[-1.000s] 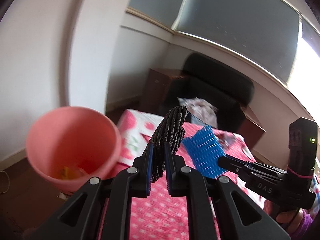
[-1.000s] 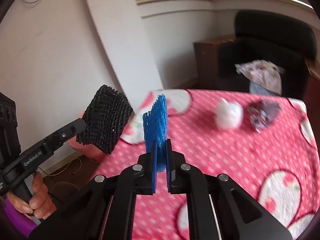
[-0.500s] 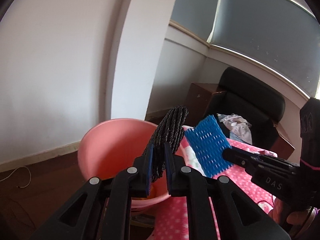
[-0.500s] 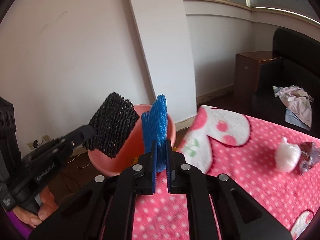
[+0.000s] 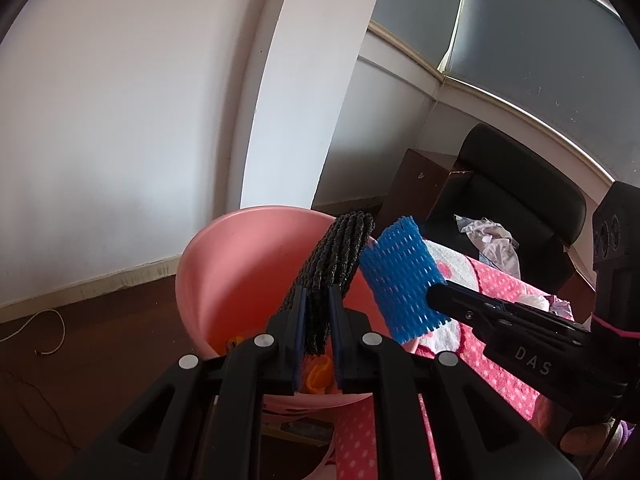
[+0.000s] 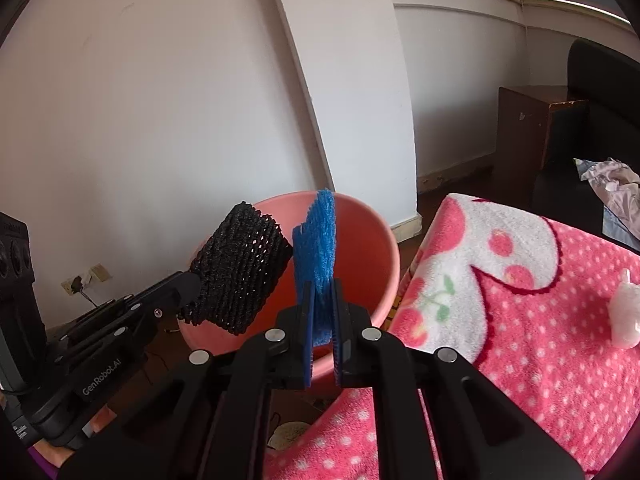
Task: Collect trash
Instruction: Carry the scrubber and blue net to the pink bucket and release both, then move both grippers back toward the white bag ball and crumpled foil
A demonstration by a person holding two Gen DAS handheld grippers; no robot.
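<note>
My left gripper (image 5: pixel 316 312) is shut on a black foam net sleeve (image 5: pixel 336 256) and holds it over the pink bucket (image 5: pixel 224 280). My right gripper (image 6: pixel 322 312) is shut on a blue foam net sleeve (image 6: pixel 318 240), held over the same bucket (image 6: pixel 372 240). In the left wrist view the blue sleeve (image 5: pixel 400 276) sits just right of the black one. In the right wrist view the black sleeve (image 6: pixel 240 272) sits just left of the blue one. Orange trash (image 5: pixel 318 374) lies in the bucket's bottom.
The pink dotted blanket on the table (image 6: pixel 540 300) lies right of the bucket, with a white crumpled wad (image 6: pixel 624 316) on it. A black chair (image 5: pixel 520 200) with cloth and a brown cabinet (image 6: pixel 528 136) stand behind. A white wall and pillar (image 5: pixel 300 100) rise behind the bucket.
Both grippers have swung left from above the table to over the pink bucket, still holding their sleeves. The bucket now sits directly under both sleeves.
</note>
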